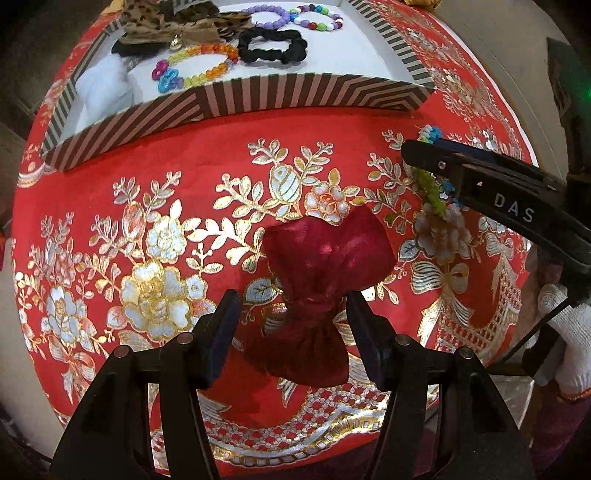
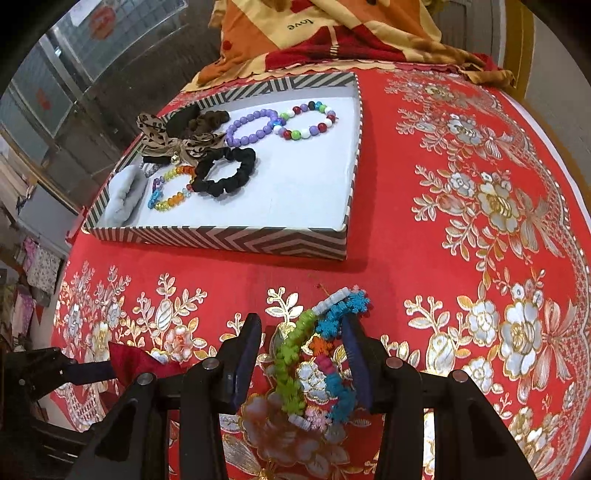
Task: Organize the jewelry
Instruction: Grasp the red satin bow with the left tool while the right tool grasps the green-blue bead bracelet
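A dark red mesh pouch (image 1: 321, 280) lies on the red embroidered cloth (image 1: 184, 166), between the fingers of my open left gripper (image 1: 293, 325); its tied neck is close to the right pad. The pouch (image 2: 136, 360) and left gripper (image 2: 99, 371) show at the lower left of the right wrist view. A bracelet of green, blue and white flower beads (image 2: 291, 354) sits between the fingers of my open right gripper (image 2: 301, 343). Its blue side touches the right pad, with a gap at the left pad. In the left wrist view the right gripper (image 1: 421, 151) crosses that bracelet (image 1: 430, 184).
A striped tray (image 2: 240, 240) (image 1: 314, 92) at the back holds bead bracelets (image 2: 251, 127), a black scrunchie (image 2: 225, 173), a leopard bow (image 2: 177, 142) and a white fluffy band (image 2: 123, 197). A folded blanket (image 2: 332, 33) lies behind it. A white-gloved hand (image 1: 565, 332) holds the right gripper.
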Demonstrator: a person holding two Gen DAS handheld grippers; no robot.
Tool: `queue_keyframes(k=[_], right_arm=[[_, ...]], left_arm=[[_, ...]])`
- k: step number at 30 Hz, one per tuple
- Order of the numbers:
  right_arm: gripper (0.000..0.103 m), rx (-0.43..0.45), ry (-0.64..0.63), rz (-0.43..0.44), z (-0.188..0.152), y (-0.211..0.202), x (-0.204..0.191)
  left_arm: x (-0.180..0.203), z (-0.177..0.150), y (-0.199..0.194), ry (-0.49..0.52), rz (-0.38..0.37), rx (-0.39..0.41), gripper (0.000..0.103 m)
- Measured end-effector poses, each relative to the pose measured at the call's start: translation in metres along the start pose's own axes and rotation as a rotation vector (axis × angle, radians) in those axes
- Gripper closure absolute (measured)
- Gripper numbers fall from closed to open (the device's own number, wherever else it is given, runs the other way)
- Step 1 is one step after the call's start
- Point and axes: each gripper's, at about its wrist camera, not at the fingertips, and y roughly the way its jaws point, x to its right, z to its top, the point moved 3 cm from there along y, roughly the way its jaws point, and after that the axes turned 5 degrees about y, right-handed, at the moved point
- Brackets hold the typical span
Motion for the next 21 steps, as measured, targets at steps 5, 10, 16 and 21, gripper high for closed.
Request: queue_keyframes(k=[5, 10, 16, 21], right_arm=[[0.086, -0.003, -0.018, -0.007, 0.000, 0.001, 0.003], [0.086, -0.005, -0.002, 0.044, -0.003, -0.009, 0.006], [0.086, 0.042, 0.004, 0.089, -0.003, -0.045, 0.003], [0.086, 0.097, 0.003, 0.113, 0.006, -0.077, -0.001]], left_arm=[[0.002, 0.005, 0.002, 0.015, 0.021, 0.024, 0.067], [-0.006, 0.008, -0.001, -0.012, -0.010, 0.043, 0.088], [-0.020, 0.016, -0.025, -0.037, -0.039, 0.095, 0.088], [-0.025, 0.030, -0.051, -0.055, -0.049, 0.148, 0.088]])
